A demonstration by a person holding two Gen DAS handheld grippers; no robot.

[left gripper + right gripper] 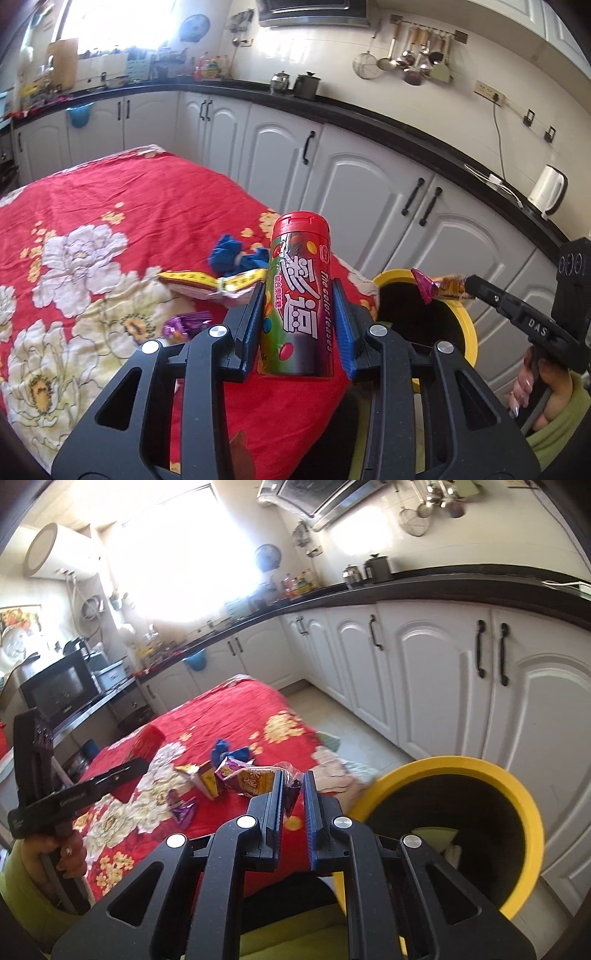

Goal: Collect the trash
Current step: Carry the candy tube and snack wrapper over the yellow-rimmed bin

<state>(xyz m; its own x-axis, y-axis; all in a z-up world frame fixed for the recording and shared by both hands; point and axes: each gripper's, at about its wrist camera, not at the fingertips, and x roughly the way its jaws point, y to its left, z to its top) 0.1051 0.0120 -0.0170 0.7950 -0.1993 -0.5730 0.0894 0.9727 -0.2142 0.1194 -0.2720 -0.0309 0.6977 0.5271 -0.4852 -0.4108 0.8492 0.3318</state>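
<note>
Above the red floral tablecloth [155, 206], the left gripper [299, 317] clamped a candy tube [299, 295]; the right gripper [293, 801] pinched a snack wrapper [251, 781] beside the yellow-rimmed bin [517, 786], white kitchen cabinets [354, 177] behind.

A red cloth with white and yellow flowers [110, 206] covered the table, draped over its edges; on it lay a crumpled blue wrapper [236, 256], and just nearer, touching it or nearly so, a flattened yellow-edged packet [210, 286]; a small purple wrapper [186, 325] lay apart toward the near edge; from the other side the purple wrapper [184, 808] showed near a small carton, perhaps the same packet [205, 779]; pale floor tiles [332, 716] ran beside the table.
</note>
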